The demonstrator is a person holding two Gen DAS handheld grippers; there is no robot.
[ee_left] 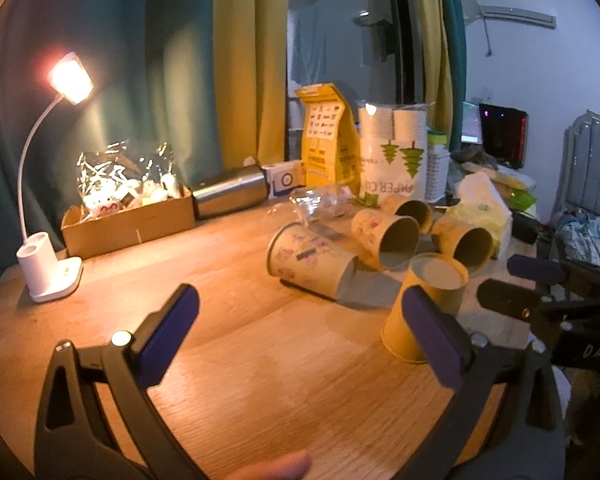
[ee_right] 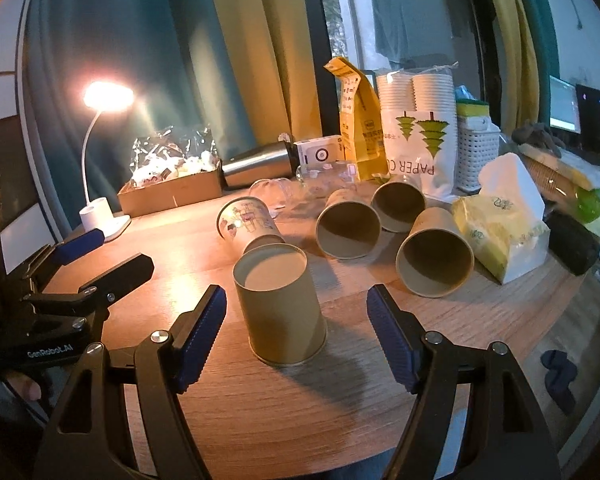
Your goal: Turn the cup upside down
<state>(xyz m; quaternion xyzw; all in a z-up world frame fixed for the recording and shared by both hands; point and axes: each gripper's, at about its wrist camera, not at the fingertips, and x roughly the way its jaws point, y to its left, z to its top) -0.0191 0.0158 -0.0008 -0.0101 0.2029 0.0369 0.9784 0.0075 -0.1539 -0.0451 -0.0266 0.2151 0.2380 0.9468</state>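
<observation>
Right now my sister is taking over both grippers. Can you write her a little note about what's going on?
Left gripper: open, empty, over bare wooden table.
Right gripper: open, empty, its jaws either side of the upside-down paper cup but not touching it.
Done: that one cup stands rim down, base up, near the table's front.
Left: four paper cups lie on their sides behind it: the patterned cup, the middle cup, the back cup and the right cup beside the tissue pack. None is flipped yet.
Suggestion: the right cup looks nearest to the right gripper.
</observation>
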